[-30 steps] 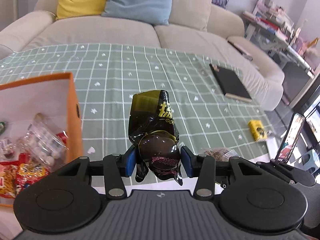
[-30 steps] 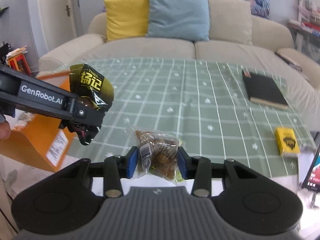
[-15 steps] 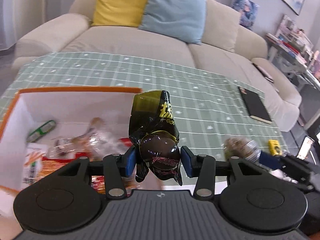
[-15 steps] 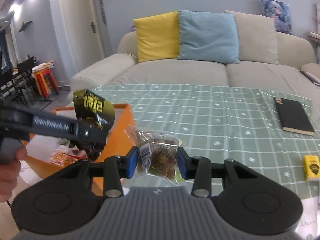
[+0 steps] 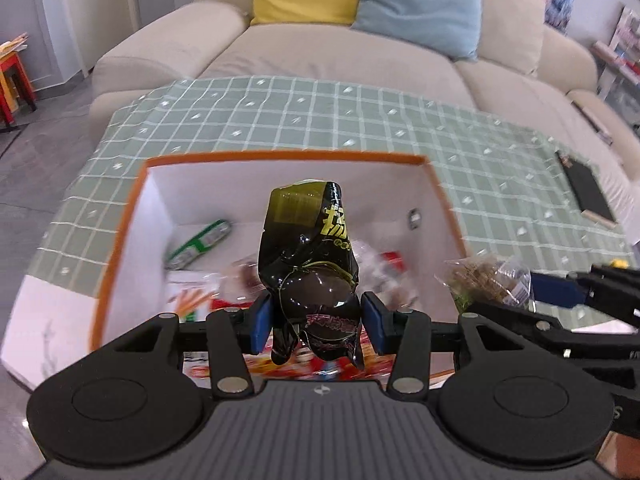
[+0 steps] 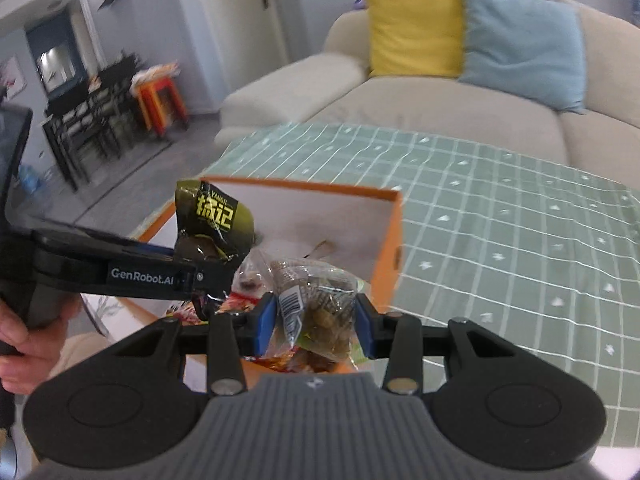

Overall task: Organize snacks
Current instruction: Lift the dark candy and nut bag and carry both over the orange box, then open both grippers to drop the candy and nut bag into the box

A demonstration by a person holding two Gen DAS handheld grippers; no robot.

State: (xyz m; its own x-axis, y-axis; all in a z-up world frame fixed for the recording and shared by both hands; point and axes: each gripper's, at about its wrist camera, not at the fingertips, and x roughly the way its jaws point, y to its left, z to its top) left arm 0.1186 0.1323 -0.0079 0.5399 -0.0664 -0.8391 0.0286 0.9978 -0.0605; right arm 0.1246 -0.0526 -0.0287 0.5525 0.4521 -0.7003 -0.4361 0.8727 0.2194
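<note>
Above the orange box [image 5: 438, 196], the left gripper [image 5: 316, 322] clamps a black snack packet [image 5: 310, 248]; the right gripper [image 6: 315, 326] clamps a clear nut bag [image 6: 320, 300].

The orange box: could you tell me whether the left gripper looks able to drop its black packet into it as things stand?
Probably yes. The left gripper holds the black packet above the open top of the orange box, with no lid showing. The right gripper, shut on a clear bag, is close at its right.

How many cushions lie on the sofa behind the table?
2. The yellow cushion leans on the sofa backrest, and the blue cushion sits right beside it, on its right. Others may be outside the view.
</note>
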